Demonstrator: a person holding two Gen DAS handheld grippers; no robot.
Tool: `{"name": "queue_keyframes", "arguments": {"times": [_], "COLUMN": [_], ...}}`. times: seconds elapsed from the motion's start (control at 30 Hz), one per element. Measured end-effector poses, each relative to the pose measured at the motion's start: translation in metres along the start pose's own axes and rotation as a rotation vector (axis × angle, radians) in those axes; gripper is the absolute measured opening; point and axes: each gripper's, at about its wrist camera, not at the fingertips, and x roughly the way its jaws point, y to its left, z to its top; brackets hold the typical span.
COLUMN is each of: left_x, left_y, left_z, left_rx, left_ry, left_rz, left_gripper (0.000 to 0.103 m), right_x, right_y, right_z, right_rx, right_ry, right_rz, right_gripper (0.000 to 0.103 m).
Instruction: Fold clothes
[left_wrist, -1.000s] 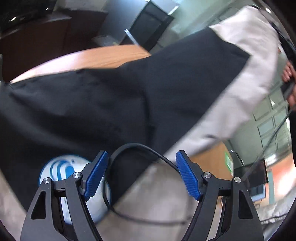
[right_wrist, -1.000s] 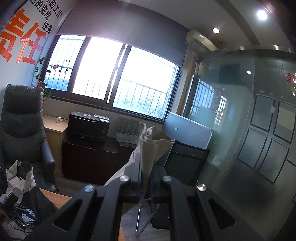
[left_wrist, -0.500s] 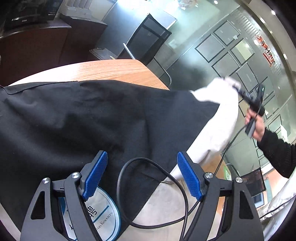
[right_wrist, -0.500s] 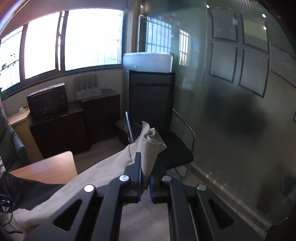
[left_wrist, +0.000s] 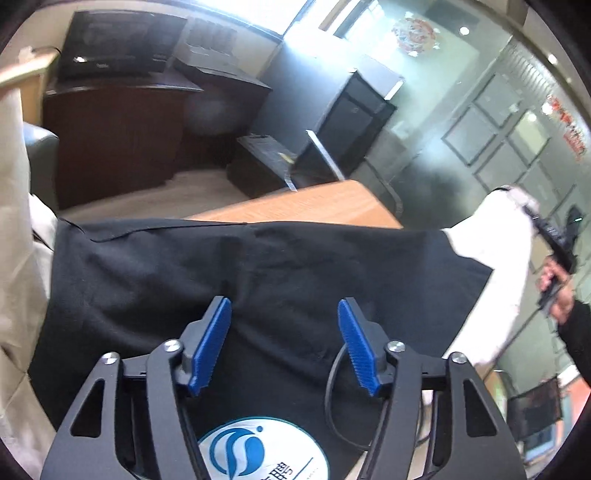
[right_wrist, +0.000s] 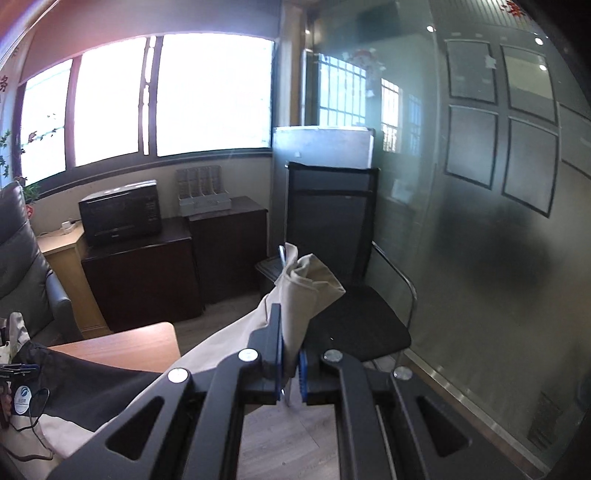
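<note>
right wrist view: right gripper (right_wrist: 290, 363) fingers clamp beige sleeve (right_wrist: 306, 284); left gripper (left_wrist: 284, 343) fingers narrowing, nothing between.

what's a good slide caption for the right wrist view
Right gripper shut on a beige sleeve, stretched out from the black garment on the wooden table.

A round white patch (left_wrist: 264, 448) on the black cloth (left_wrist: 258, 280) bears a blue swirl logo with Chinese characters beside it, cut off and unreadable. Red characters on the frosted glass wall (left_wrist: 569, 138) are too blurred to read.
</note>
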Motion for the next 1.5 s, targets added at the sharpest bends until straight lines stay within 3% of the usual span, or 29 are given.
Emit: {"name": "queue_keyframes", "arguments": {"times": [0.13,0.37,0.43,0.53,0.63,0.7,0.8,0.83,0.93,1.07,1.2,1.27,1.37,1.5], "left_x": [-0.025,-0.135,-0.177,-0.277,-0.394,-0.472,-0.569,-0.598,-0.646,-0.660,-0.666,-0.654,-0.670,-0.687], "left_y": [-0.007,-0.075,-0.089,-0.085,-0.070,-0.063,-0.053,-0.050,-0.042,-0.035,-0.026,-0.022,-0.015,-0.009], "left_z": [-0.005,-0.074,-0.092,-0.107,-0.119,-0.125,-0.136,-0.144,-0.170,-0.209,-0.249,-0.261,-0.283,-0.298], "left_rx": [-0.005,0.174,0.194,0.096,0.001,-0.053,-0.104,-0.123,-0.169,-0.149,-0.220,-0.239,-0.261,-0.265], "left_ry": [0.041,0.073,0.092,0.055,-0.027,-0.073,-0.075,-0.069,-0.067,-0.072,-0.154,-0.169,-0.177,-0.179], "left_rz": [0.045,-0.101,-0.114,-0.076,0.100,0.297,0.624,0.701,0.743,0.697,0.592,0.579,0.592,0.618], "left_gripper": [0.061,0.073,0.073,0.073,0.073,0.075,0.078,0.080,0.084,0.084,0.084,0.084,0.084,0.084], "right_x": [0.000,0.000,-0.004,-0.023,-0.052,-0.073,-0.109,-0.120,-0.149,-0.176,-0.176,-0.165,-0.151,-0.161], "right_y": [0.025,0.043,0.044,0.051,0.071,0.087,0.132,0.151,0.225,0.348,0.477,0.535,0.609,0.693], "right_z": [0.012,0.023,0.031,0.054,0.089,0.114,0.149,0.156,0.163,0.123,0.028,-0.022,-0.086,-0.147], "right_rx": [-0.057,-0.120,-0.110,-0.113,-0.112,-0.109,-0.108,-0.114,-0.150,-0.242,-0.331,-0.350,-0.339,-0.361], "right_ry": [-0.030,-0.030,-0.048,-0.120,-0.204,-0.262,-0.338,-0.351,-0.351,-0.275,-0.116,-0.024,0.083,0.138], "right_rz": [0.039,0.035,0.035,0.058,0.122,0.176,0.299,0.348,0.506,0.703,0.842,0.876,0.893,0.927], "right_gripper": [0.006,0.006,0.006,0.006,0.006,0.006,0.006,0.006,0.006,0.006,0.006,0.006,0.006,0.006]}}
